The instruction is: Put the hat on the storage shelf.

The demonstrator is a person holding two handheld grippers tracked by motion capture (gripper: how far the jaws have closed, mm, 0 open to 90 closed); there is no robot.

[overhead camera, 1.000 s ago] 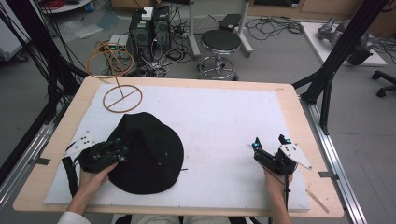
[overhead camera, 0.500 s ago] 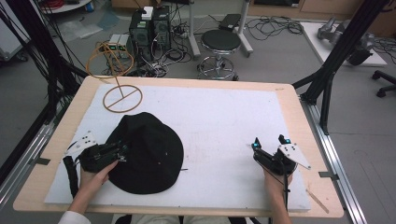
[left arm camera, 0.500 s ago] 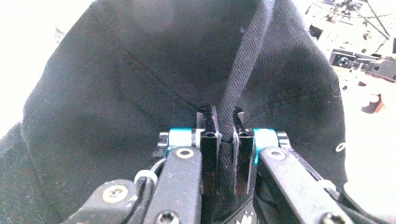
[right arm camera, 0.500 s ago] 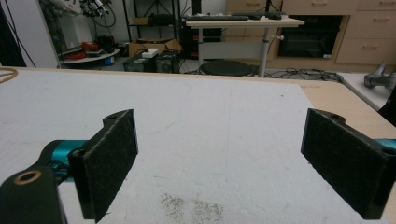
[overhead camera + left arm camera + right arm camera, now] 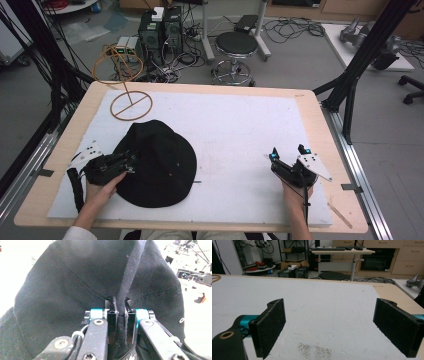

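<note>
In the left gripper view the table is largely hidden by the black hat [image 5: 82, 285], a fold of whose fabric is clamped between the closed jaws of the left gripper [image 5: 121, 305]. The hat is seen lying on the white mat [image 5: 240, 130] at the table's left side, while the right gripper [image 5: 289, 154] is held well apart from it, jaws wide open over bare mat.

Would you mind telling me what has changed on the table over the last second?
Very little. The left gripper has slid slightly leftward, still pinching a fold of the black hat. The right gripper stays open and still on the white mat, and the wire hat stand is unmoved.
</note>
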